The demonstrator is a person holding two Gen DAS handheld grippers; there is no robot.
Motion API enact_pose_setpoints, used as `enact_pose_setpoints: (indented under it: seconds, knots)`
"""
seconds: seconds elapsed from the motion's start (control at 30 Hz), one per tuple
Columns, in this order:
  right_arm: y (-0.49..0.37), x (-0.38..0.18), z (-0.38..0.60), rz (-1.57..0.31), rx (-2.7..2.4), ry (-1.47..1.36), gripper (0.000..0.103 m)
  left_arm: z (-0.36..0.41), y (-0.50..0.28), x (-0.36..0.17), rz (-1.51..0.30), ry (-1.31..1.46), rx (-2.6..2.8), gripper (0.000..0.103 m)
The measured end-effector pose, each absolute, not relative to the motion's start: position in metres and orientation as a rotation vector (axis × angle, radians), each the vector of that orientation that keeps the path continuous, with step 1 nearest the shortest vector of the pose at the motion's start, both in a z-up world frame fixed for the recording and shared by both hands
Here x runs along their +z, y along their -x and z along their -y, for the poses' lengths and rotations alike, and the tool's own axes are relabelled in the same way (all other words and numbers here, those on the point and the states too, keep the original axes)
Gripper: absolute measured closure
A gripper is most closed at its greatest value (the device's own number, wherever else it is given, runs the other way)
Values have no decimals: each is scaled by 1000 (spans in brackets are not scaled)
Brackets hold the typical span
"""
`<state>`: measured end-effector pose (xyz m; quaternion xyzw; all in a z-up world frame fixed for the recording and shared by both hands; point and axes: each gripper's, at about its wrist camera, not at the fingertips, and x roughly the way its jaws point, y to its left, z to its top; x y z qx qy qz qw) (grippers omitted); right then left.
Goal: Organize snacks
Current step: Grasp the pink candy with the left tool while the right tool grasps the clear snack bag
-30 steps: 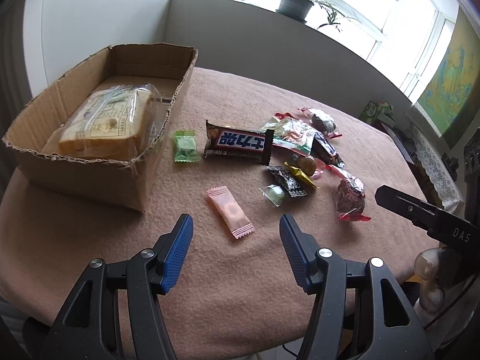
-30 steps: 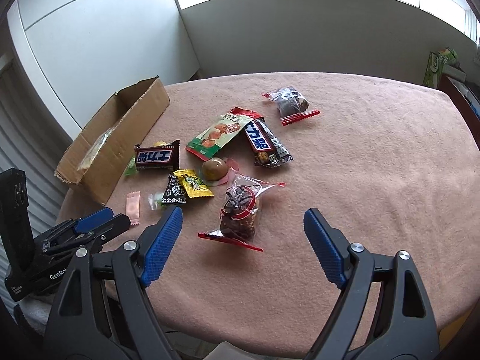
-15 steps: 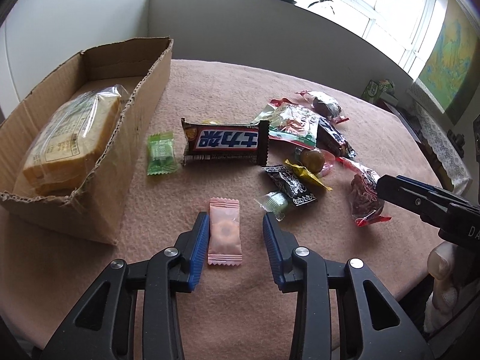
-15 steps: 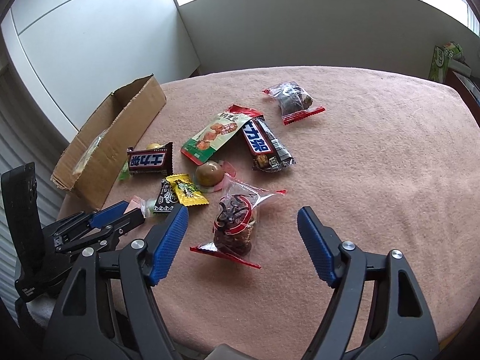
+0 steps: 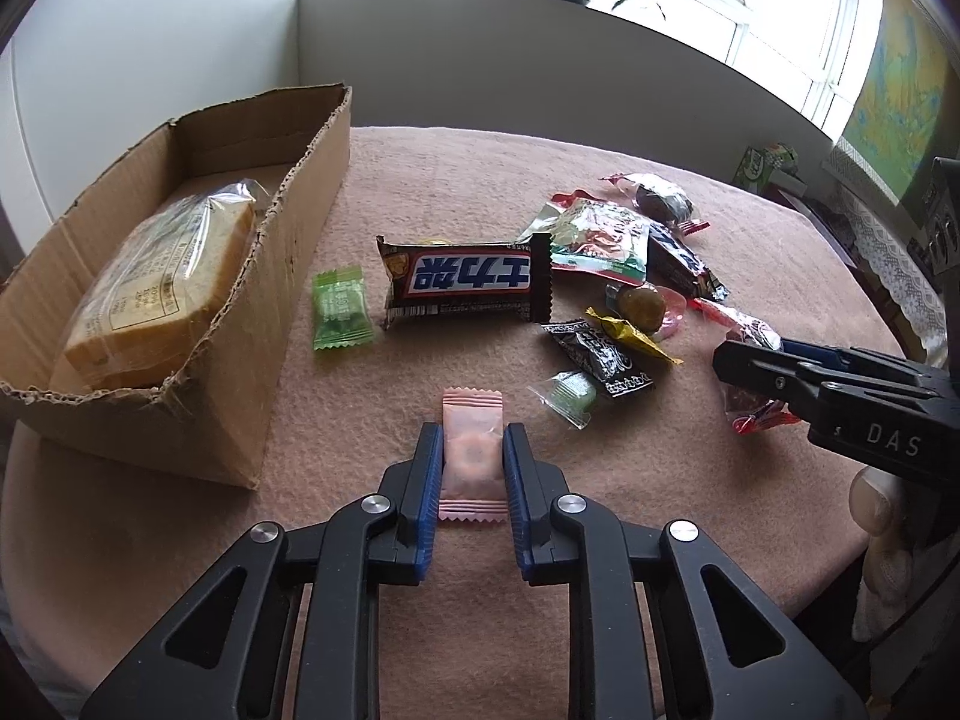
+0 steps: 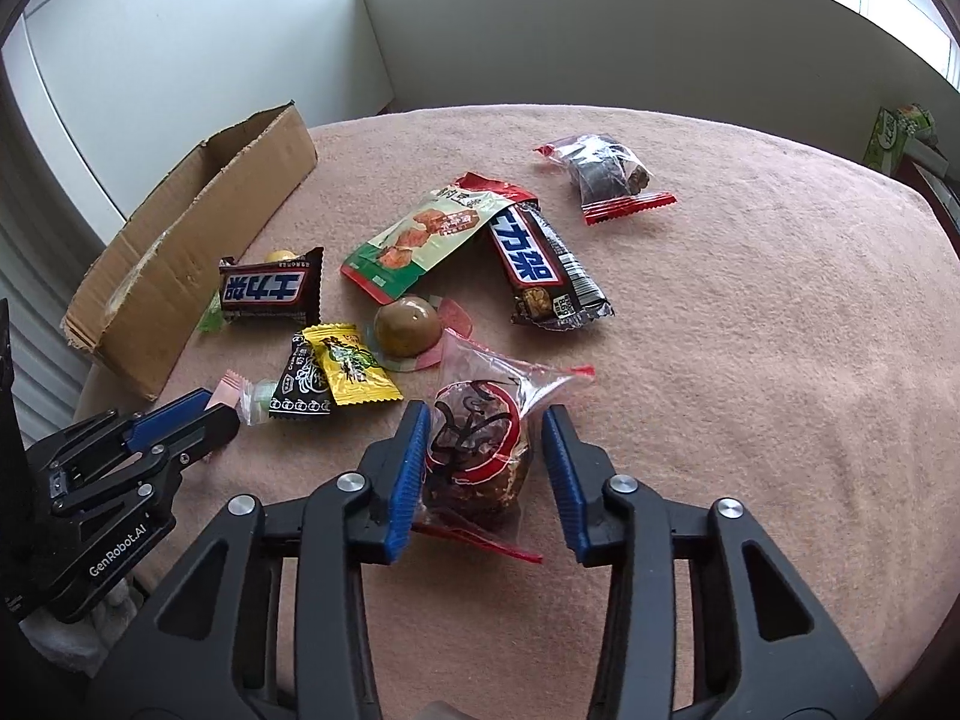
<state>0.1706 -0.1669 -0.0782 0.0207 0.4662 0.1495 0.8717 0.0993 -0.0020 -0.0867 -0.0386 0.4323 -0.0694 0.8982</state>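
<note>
My left gripper [image 5: 471,457] is shut on a pink candy packet [image 5: 472,450] that lies on the pink tablecloth [image 5: 456,192]. My right gripper [image 6: 485,443] is open, its jaws on either side of a clear red-edged bag of dark snacks [image 6: 480,450]; the left pad touches the bag and the right pad stands apart. A cardboard box [image 5: 288,252] at the left holds a wrapped yellow cake [image 5: 162,282]. Loose snacks lie in the middle: a Snickers bar [image 5: 465,282], a green candy [image 5: 339,315], a second Snickers bar [image 6: 543,267].
A green-red pouch [image 6: 429,237], a brown egg-like snack [image 6: 409,327], yellow [image 6: 351,372] and black [image 6: 303,384] sachets and a dark-snack bag [image 6: 606,177] lie on the cloth. A wall stands behind the table. The table edge is close in front of both grippers.
My left gripper has moved forward and closed on the pink candy. My right gripper has moved forward and narrowed around the red-edged snack bag.
</note>
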Motion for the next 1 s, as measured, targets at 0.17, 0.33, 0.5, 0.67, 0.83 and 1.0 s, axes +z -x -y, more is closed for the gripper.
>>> enact_pose_setpoints:
  seconds: [0.17,0.33,0.5,0.67,0.83,1.0]
  knots:
    - [-168,-77,169,-968,316,-47,71,-1,-99,-86,-895,105,-149,85]
    - [-163,-69,176,-954,316,-75,71,-5,-95,-82,-889,126,-156,85]
    - [-156,-48,177,-910,333,-78,71,-6,-88,-70,-863,130,-170,85]
    - [-153,-22,161,-860,382,-62,71,-12,-82,-50,-817,151,-176,85]
    - [-154,2,135,-803,439,-51,71,-28,-80,-30,-760,177,-160,85]
    - [-159,17,99,-760,502,-37,71,-57,-83,-16,-712,205,-105,85]
